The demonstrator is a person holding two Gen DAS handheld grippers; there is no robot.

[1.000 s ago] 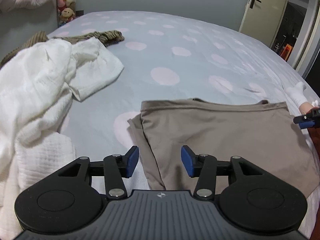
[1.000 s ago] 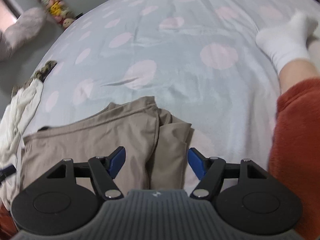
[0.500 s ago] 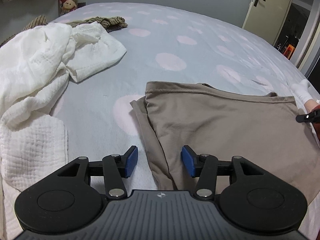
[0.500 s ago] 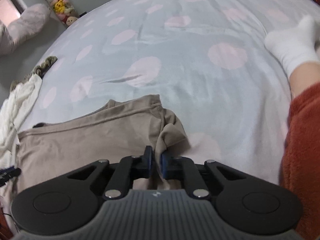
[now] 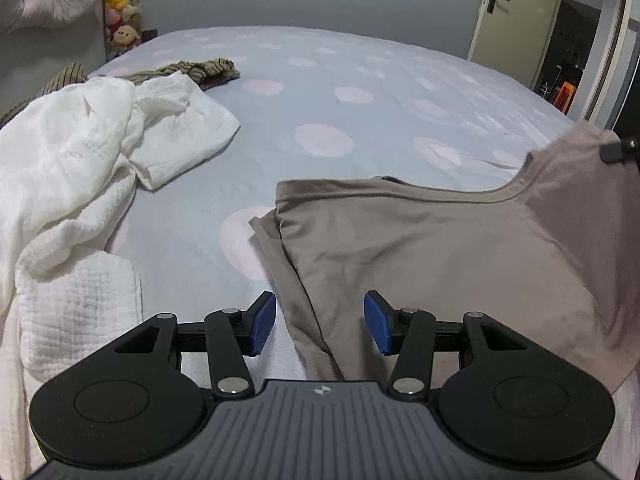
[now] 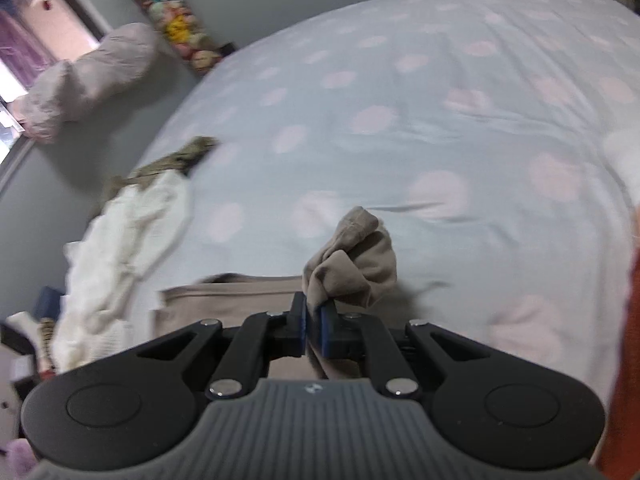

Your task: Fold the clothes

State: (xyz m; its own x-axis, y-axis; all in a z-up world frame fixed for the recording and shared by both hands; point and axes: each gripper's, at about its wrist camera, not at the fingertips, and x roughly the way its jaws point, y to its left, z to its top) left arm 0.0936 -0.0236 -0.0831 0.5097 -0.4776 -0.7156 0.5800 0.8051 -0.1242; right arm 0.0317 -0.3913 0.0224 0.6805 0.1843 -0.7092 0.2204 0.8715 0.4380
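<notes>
Nearest to me, my right gripper [image 6: 314, 326] has its blue pads pinched on a bunched corner of the taupe top [image 5: 440, 248]; the jaws have just been closing, and the cloth is plainly caught between them. A knot of soft, thin jersey puffs out beyond the fingertips, which suggests a grab of several layers, not one clean edge. In the left wrist view that corner hangs raised at the right, the fabric sloping up from the bed, I judge so that it can be carried across for a fold.

My left gripper [image 5: 320, 322] hovers half spread over the top's near left edge, pads clear of the cloth. I take it to be waiting to pin or pick that side. The top lies mostly flat on the bed [image 5: 320, 92], smooth and matte, with a stitched hem along its far edge and a narrow flap folded under at the left.

Just beyond, to the left, a crumpled white muslin garment [image 5: 80, 160] sits in a heap, crinkled and waffle-textured, apart from the top. Farther back lies a brown striped garment [image 5: 200, 70], then soft toys [image 5: 120, 8] against the grey wall.
</notes>
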